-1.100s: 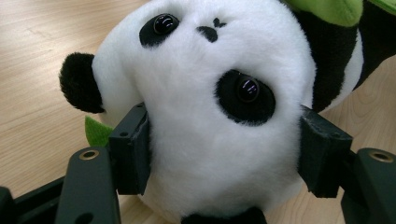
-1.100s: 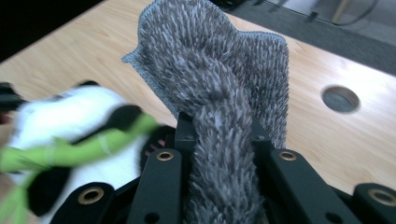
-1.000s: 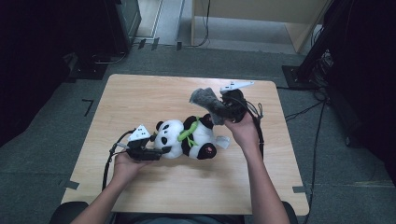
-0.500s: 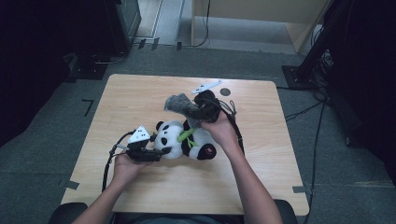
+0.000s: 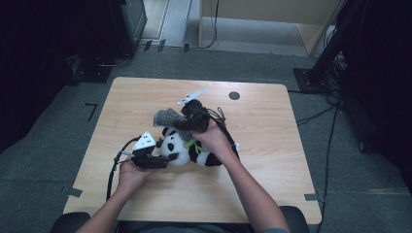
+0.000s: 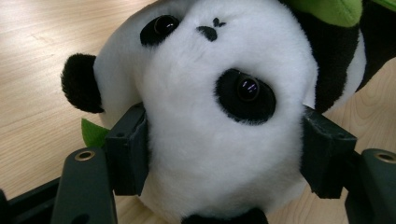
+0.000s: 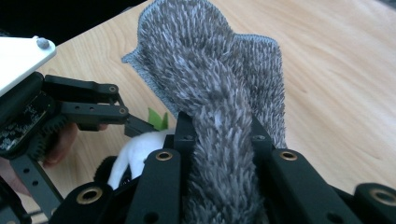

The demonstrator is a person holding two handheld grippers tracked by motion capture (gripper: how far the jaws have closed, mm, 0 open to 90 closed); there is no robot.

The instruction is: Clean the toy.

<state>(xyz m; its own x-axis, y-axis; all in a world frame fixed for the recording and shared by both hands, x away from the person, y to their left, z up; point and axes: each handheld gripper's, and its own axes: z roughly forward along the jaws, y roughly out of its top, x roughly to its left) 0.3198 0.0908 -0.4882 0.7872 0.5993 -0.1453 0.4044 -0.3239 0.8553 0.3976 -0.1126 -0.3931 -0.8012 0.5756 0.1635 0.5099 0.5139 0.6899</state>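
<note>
The left tongs pinch the head of the panda toy lying mid-worktop, while the right tongs clamp a grey fuzzy cloth above it, so wiping, seemingly the job, looks not yet begun.

Both forearms are seen entering from the bottom edge of the high view, converging toward the table's middle. The left gripper is held low and level in the left hand, its jaws spread apart with the pads pressed against something clamped between them. The right gripper is carried farther forward and higher in the right hand, its jaws drawn nearly together and pinched tight on what is gripped.
</note>
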